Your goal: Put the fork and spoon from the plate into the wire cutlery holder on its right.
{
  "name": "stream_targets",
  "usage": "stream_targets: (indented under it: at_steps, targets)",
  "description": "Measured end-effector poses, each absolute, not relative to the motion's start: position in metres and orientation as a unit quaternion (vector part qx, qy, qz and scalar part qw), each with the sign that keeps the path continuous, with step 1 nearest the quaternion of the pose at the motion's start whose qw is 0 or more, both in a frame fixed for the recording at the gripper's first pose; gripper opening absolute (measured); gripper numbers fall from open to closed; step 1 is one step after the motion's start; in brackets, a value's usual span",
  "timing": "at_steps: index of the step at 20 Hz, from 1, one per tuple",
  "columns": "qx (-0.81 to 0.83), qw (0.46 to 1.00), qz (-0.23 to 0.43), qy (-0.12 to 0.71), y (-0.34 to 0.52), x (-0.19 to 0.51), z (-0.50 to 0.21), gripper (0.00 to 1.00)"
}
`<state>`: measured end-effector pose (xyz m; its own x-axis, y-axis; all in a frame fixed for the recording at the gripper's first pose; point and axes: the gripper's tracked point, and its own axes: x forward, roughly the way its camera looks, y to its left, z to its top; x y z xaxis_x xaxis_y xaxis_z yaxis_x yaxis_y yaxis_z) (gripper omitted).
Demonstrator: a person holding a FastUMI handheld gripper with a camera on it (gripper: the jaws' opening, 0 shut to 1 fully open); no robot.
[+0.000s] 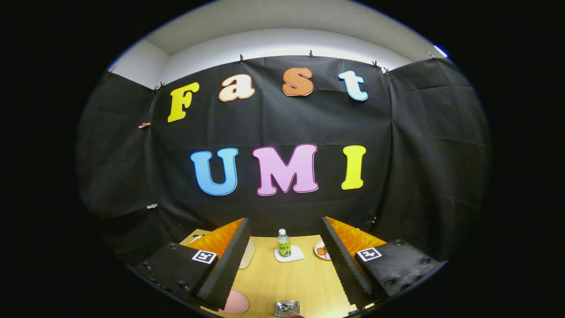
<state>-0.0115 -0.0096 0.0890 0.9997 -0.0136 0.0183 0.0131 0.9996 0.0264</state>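
Holding nothing, the gripper hangs high over the bench, its fingers spread wide with bare wood between them. It looks out almost level at the booth's black wall, so the work area sits low, at the near edge of what can be seen.

Between the fingers and close in lies the wire cutlery holder, a small metal basket on the bench. Something glints inside it and a thin handle seems to stick out on its right side, but it is too small to tell whether that is the fork, the spoon, or both. To its left, partly behind the left finger, is a pink plate; no cutlery can be made out on the part that shows.

Farther off, between the fingers, a small green-labelled bottle stands upright on a white coaster. Just beside the right finger sits a small dish with something reddish on it.

By my judgement the task is either near its end or finished, with at least one piece already in the holder. What remains, if anything, cannot be settled from here.
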Motion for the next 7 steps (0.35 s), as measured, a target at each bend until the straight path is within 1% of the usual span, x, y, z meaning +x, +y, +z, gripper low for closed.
stream_targets:
  at_steps: [7]
  targets:
    - [0.01, 1.0, 0.008, 0.012, 0.001, 0.004, 0.073, 0.99]
